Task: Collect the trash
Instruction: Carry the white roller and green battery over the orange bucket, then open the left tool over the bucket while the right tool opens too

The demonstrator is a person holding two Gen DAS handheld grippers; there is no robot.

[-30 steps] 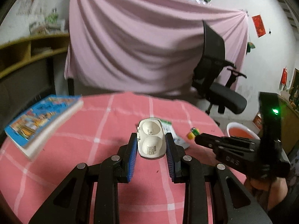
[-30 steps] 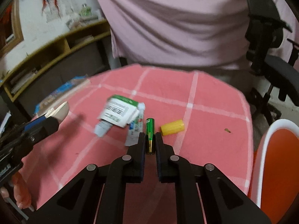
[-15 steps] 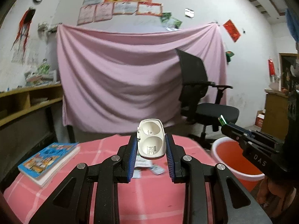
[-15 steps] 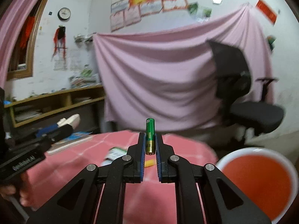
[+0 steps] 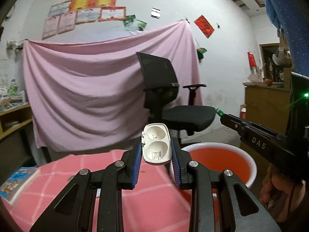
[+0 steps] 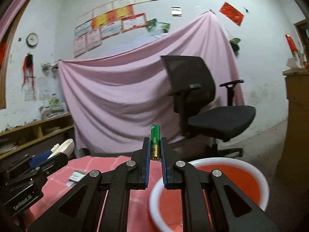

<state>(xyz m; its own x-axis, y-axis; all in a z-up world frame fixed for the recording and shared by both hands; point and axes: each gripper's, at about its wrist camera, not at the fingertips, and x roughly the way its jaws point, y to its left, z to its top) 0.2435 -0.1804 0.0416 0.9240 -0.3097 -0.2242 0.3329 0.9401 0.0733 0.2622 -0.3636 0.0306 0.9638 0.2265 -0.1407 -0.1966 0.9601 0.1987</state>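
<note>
Beside the pink checked table (image 5: 150, 197), each tool grips trash above an orange basin (image 6: 258, 177).

"DAS" in white caps on side of right gripper (image 5: 219, 114), seen from left wrist cam. "GenRobot.AI" in white on body of left gripper (image 6: 63, 147), seen from right wrist cam. Small printed label on white plastic case (image 5: 156, 144): too small to read. Wall certificates (image 6: 114, 19) and battery (image 6: 155, 142) print: illegible.
</note>
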